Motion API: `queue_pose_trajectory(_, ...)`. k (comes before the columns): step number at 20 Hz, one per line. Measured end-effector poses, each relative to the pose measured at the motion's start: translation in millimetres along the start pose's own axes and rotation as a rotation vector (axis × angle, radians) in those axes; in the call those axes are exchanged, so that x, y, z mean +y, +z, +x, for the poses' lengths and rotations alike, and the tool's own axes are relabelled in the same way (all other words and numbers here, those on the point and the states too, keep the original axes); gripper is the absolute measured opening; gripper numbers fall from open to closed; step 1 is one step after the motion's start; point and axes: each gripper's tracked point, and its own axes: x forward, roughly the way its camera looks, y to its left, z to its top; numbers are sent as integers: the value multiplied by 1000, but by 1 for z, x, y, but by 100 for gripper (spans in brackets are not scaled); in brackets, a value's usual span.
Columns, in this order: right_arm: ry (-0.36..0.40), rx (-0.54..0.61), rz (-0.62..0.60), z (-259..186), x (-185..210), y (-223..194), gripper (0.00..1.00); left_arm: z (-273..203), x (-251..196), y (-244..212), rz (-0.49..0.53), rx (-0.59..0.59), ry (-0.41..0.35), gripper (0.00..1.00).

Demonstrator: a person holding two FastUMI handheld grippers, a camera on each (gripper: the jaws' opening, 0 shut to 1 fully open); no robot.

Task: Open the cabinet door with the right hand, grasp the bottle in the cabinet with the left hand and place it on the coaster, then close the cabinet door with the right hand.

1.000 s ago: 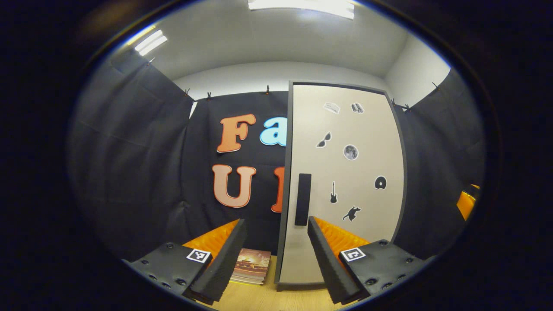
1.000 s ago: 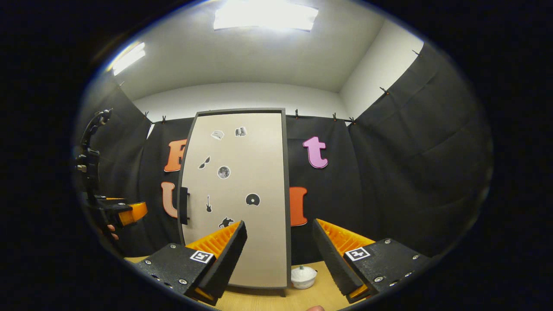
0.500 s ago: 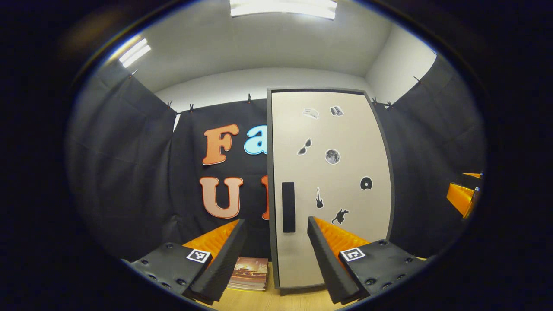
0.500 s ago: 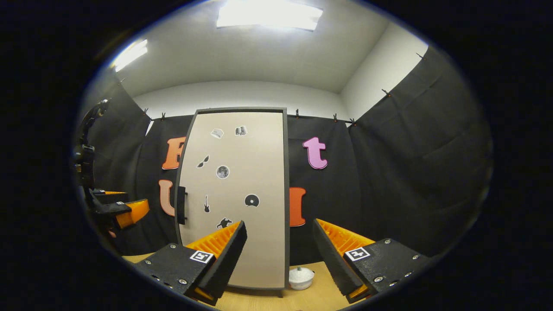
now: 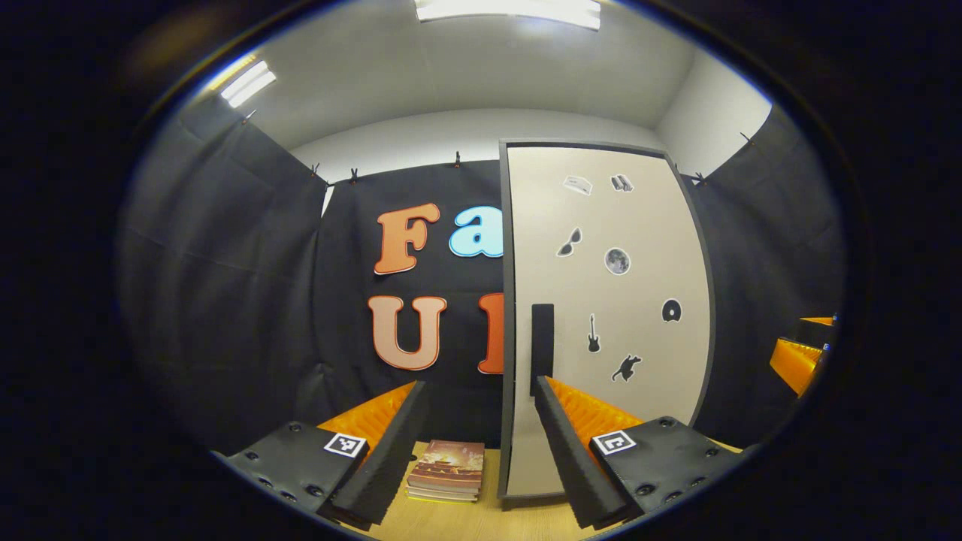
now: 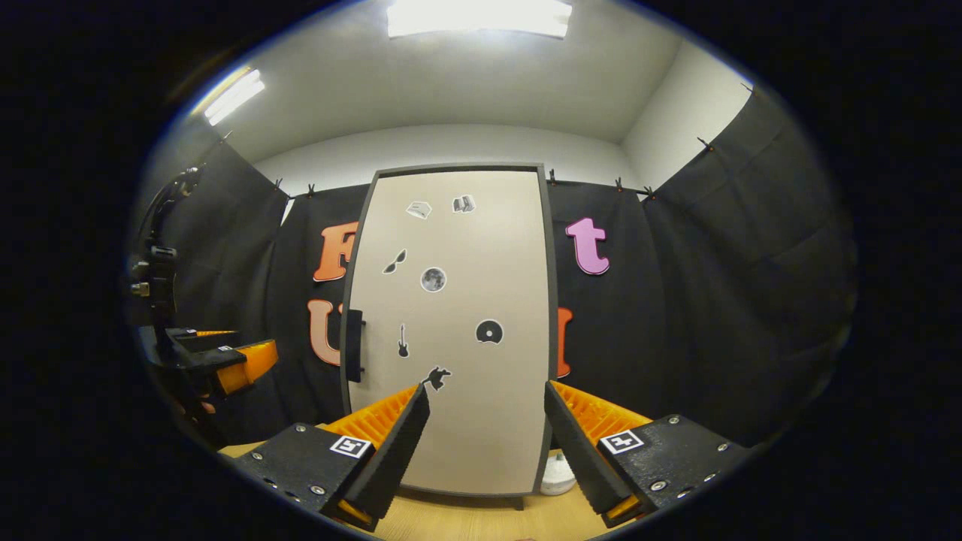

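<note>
2 grippers, left gripper (image 5: 475,443) and right gripper (image 6: 481,443), hang above the worktop (image 5: 466,522) with fingers spread wide, holding nothing. The cabinet door (image 6: 458,330) is closed, its handle (image 6: 353,346) on the left edge. Books (image 5: 447,469) lie left of the cabinet; a white dish (image 6: 558,475) sits right of it.

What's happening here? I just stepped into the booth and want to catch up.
A person holds a gripper in each hand, facing a cabinet whose door is shut. The right gripper is open and empty in front of the door, not yet at the handle. The left gripper is open too. A stack of books lies on the table beside the cabinet.
</note>
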Motion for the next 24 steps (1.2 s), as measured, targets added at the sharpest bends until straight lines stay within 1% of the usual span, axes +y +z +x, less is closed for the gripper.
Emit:
queue_pose_trajectory(1, 14, 3, 0, 5, 8, 0, 95, 0, 6, -1, 5, 0, 6, 96)
queue_pose_trajectory(2, 25, 9, 1, 12, 15, -1, 95, 0, 13, -3, 11, -1, 13, 92)
queue_pose_trajectory(3, 33, 14, 4, 18, 22, -2, 95, 1, 19, -5, 21, 1, 22, 92)
queue_pose_trajectory(4, 38, 16, 9, 24, 27, -2, 95, 2, 28, -8, 38, 4, 37, 94)
queue_pose_trajectory(5, 42, 17, 15, 30, 33, -2, 95, 3, 35, -8, 49, 4, 45, 94)
queue_pose_trajectory(9, 54, 19, 8, 53, 56, -8, 95, 11, 57, -13, 51, 3, 60, 94)
queue_pose_trajectory(10, 59, 27, 5, 58, 63, -13, 95, 13, 64, -16, 51, 6, 64, 96)
queue_pose_trajectory(11, 63, 38, 9, 65, 71, -18, 95, 14, 69, -19, 53, 10, 67, 94)
queue_pose_trajectory(13, 73, 65, 26, 78, 87, -27, 95, 16, 83, -24, 71, 15, 81, 94)
queue_pose_trajectory(14, 81, 78, 32, 85, 95, -32, 95, 17, 90, -24, 81, 14, 85, 96)
queue_pose_trajectory(15, 90, 95, 35, 92, 103, -36, 95, 17, 98, -25, 90, 10, 92, 92)
queue_pose_trajectory(16, 104, 110, 39, 101, 113, -39, 95, 18, 106, -26, 91, 6, 100, 92)
queue_pose_trajectory(18, 134, 133, 52, 116, 136, -44, 95, 19, 117, -40, 72, 33, 99, 96)
queue_pose_trajectory(19, 149, 145, 59, 124, 147, -45, 94, 19, 122, -48, 66, 51, 101, 94)
queue_pose_trajectory(21, 175, 172, 79, 139, 167, -47, 94, 18, 138, -60, 62, 78, 114, 96)
queue_pose_trajectory(22, 179, 191, 95, 146, 175, -49, 94, 18, 146, -64, 59, 90, 122, 94)
queue_pose_trajectory(23, 175, 204, 100, 153, 180, -54, 89, 18, 155, -69, 57, 99, 132, 94)
queue_pose_trajectory(24, 164, 217, 94, 161, 183, -58, 87, 18, 164, -74, 53, 108, 144, 94)
